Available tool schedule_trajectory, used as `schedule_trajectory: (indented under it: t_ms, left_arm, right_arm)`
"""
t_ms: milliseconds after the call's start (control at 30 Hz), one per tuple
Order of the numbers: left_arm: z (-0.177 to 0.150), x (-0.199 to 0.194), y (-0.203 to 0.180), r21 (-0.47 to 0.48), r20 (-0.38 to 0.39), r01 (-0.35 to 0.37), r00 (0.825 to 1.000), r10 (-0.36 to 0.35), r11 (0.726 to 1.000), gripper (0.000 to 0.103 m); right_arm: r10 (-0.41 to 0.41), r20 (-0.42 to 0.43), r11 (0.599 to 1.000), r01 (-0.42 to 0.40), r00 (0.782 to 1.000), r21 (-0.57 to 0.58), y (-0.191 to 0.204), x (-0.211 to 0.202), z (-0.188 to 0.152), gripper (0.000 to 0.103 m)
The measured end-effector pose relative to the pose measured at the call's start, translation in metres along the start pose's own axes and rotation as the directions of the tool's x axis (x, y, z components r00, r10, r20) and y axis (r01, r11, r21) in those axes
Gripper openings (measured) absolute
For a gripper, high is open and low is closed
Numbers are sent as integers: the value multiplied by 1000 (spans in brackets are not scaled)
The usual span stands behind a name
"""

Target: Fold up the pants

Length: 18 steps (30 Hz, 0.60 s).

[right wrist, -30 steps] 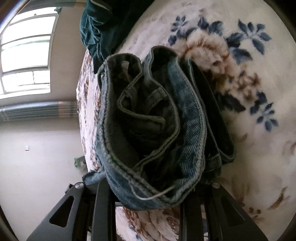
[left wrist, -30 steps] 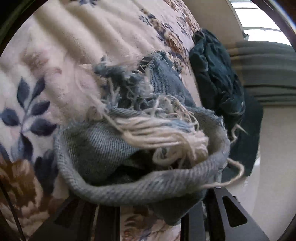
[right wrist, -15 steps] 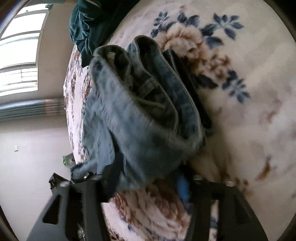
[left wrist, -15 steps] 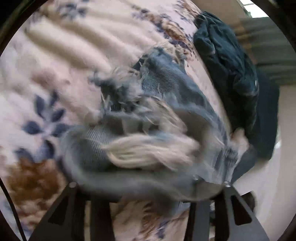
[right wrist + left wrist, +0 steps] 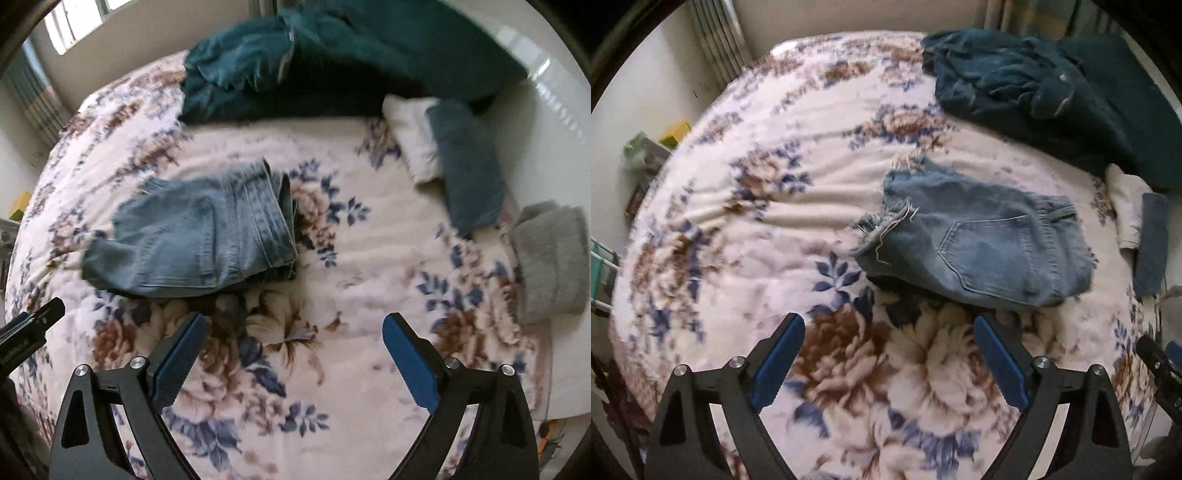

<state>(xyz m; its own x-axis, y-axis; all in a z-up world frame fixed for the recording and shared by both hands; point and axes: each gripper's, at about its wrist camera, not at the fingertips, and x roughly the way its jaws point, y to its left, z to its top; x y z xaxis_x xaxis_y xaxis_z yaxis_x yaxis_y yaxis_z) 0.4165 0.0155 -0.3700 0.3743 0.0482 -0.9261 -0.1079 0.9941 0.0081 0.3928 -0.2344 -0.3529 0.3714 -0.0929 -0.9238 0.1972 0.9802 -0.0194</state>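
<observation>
Jeans [image 5: 975, 243] now released, folded on blanket [image 5: 812, 192]; both grippers' jaws apparently withdrawn, wide.

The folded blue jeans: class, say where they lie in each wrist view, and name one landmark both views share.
Left wrist view: the folded blue jeans lie right of centre, frayed hems pointing left, on the floral blanket.
Right wrist view: the jeans lie left of centre, waistband to the right.
Shared landmark: the dark teal garment heaped beyond the jeans in both.
</observation>
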Motion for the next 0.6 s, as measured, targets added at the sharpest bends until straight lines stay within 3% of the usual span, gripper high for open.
schedule_trajectory:
  t_ms: [267, 600]
  left_arm:
    - [-37, -144, -4, 23, 108, -11, 994, 9, 1000, 94]
    - [-108, -317, 3, 57, 246, 13, 969, -27, 998, 94]
  right_arm:
    - [32, 128, 998, -25, 991, -61, -1, -159, -46, 98]
    - [71, 260, 993, -43, 963, -110, -20, -358, -110, 98]
